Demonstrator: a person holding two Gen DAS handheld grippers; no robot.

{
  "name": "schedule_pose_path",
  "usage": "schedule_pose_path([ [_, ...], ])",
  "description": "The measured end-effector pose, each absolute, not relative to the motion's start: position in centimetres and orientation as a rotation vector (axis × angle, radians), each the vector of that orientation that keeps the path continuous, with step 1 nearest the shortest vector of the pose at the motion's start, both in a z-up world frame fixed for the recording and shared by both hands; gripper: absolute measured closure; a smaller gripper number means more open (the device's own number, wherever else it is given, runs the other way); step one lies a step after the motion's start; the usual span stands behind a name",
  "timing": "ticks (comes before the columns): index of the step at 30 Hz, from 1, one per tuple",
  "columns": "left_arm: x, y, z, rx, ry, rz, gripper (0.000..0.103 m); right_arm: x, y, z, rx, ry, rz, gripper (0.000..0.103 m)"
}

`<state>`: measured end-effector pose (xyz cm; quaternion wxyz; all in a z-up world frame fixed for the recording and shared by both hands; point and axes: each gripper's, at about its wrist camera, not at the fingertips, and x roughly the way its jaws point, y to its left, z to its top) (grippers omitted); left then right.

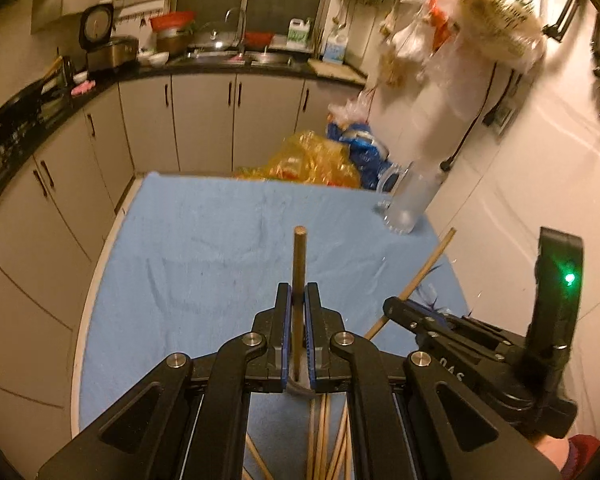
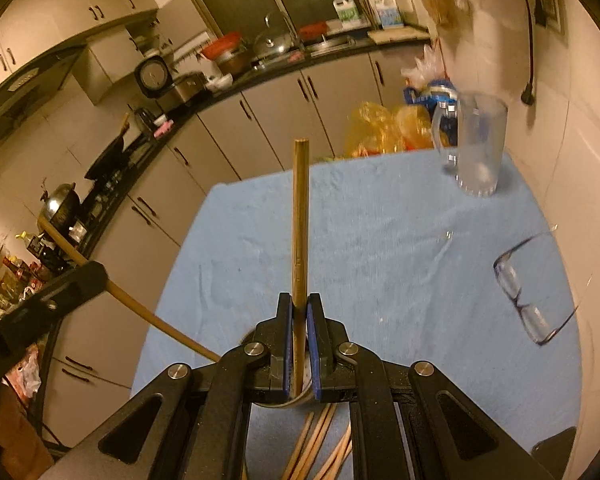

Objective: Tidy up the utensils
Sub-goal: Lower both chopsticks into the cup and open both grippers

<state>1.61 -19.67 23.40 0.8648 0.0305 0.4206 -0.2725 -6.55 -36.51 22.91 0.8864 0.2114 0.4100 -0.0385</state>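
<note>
Presently my left gripper (image 1: 298, 300) is clamped on one chopstick (image 1: 299, 276), my right gripper (image 2: 299, 312) on another chopstick (image 2: 301, 220), both above the blue cloth (image 1: 204, 240). Loose chopsticks (image 2: 320, 444) lie below the jaws. Glass mug (image 2: 480, 148) far right. Jug labels unreadable.

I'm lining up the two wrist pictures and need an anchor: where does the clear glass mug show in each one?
Left wrist view: the glass mug stands at the blue cloth's far right edge, right of centre, blurred.
Right wrist view: the glass mug stands upper right, at the cloth's far right corner.
Shared landmark: the yellow plastic bag beyond the cloth's far edge.
</note>
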Motion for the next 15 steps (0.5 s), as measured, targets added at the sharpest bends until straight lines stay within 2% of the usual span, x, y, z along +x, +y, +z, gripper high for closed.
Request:
schedule_pose_path([
  [9, 3.0, -19.7, 20.8, 0.069, 0.906, -0.554, 0.097, -5.9, -36.7, 21.7, 0.443, 0.879, -0.092, 0.094],
  [12, 3.1, -19.2, 20.9, 0.062, 0.901, -0.558, 0.096, -6.0, -36.7, 22.3, 0.432, 0.868, -0.095, 0.085],
  [14, 3.2, -19.1, 21.0, 0.059, 0.896, -0.554, 0.091, -6.3, -36.7, 22.7, 0.426, 0.854, -0.101, 0.077],
  [15, 3.3, -19.0, 21.1, 0.057, 0.893, -0.553, 0.084, -6.4, -36.6, 22.9, 0.422, 0.849, -0.105, 0.076],
])
